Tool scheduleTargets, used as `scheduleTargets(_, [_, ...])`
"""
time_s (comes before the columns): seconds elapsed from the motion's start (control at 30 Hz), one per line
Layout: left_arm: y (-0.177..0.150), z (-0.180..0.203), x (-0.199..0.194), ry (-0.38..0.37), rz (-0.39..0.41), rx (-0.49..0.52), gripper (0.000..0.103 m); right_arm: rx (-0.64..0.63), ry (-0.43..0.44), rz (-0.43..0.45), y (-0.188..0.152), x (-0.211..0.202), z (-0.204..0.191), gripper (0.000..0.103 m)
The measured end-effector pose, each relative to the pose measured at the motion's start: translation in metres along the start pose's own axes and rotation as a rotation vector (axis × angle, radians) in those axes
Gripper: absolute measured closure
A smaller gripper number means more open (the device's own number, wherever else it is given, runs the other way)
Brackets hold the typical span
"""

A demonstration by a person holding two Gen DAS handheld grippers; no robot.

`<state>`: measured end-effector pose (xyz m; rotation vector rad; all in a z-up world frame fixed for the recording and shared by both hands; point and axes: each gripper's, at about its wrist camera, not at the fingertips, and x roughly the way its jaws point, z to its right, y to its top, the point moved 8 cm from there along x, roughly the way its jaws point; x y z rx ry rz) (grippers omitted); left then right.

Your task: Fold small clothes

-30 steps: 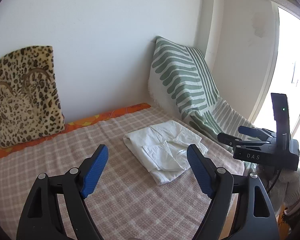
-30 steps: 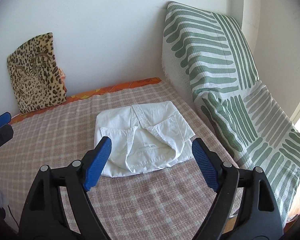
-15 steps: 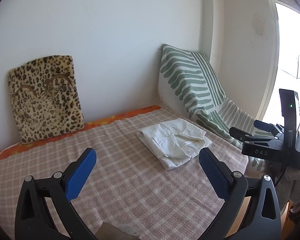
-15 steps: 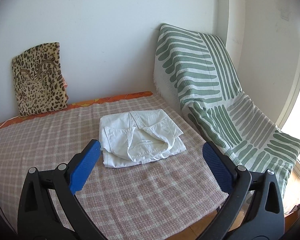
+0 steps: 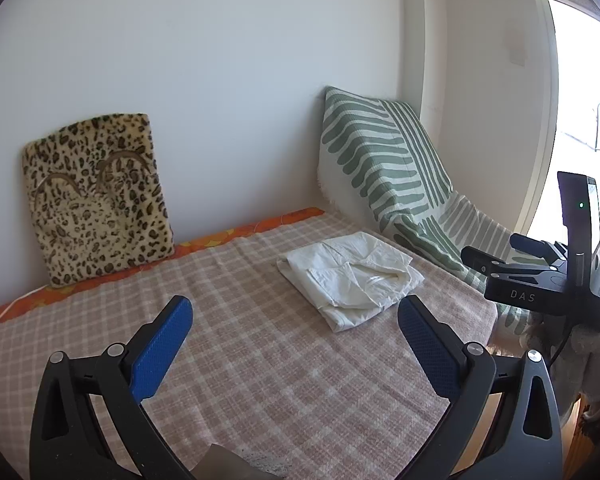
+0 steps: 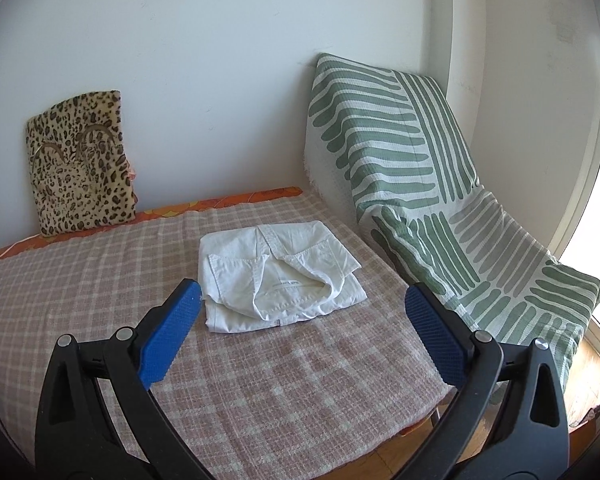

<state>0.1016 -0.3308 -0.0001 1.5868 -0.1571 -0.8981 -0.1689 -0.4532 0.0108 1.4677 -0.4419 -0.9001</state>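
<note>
A small white garment (image 5: 350, 278) lies folded in a compact rectangle on the pink checked blanket (image 5: 240, 320), near its far right corner. It also shows in the right wrist view (image 6: 280, 276), waistband opening facing me. My left gripper (image 5: 294, 340) is open and empty, held back above the blanket, well short of the garment. My right gripper (image 6: 302, 326) is open and empty, hovering just in front of the garment without touching it. The right gripper's body (image 5: 540, 280) shows at the right of the left wrist view.
A leopard-print cushion (image 5: 96, 196) leans on the back wall at the left. A green-striped throw (image 6: 412, 184) covers a seat right of the blanket. An orange sheet edge (image 5: 220, 236) runs along the wall. The blanket's front edge (image 6: 380, 436) drops to wooden floor.
Both grippers have pulled back and up from the folded garment, so it looks smaller and farther away. The garment has not moved. Both stayed open.
</note>
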Motion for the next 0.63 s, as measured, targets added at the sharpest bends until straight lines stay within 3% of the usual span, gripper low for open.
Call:
scheduleTargets(0.53, [-0.0045, -0.003, -0.0066, 0.041, 0.002, 0.016, 0.001, -0.009, 0.007, -0.003, -0.0033, -0.0017, -0.003, 0.0])
scheduleTargets(0.63, [-0.0065, -0.0074, -0.0075, 0.022, -0.02, 0.006, 0.001, -0.01, 0.008, -0.003, -0.0031, -0.0011, -0.0029, 0.0])
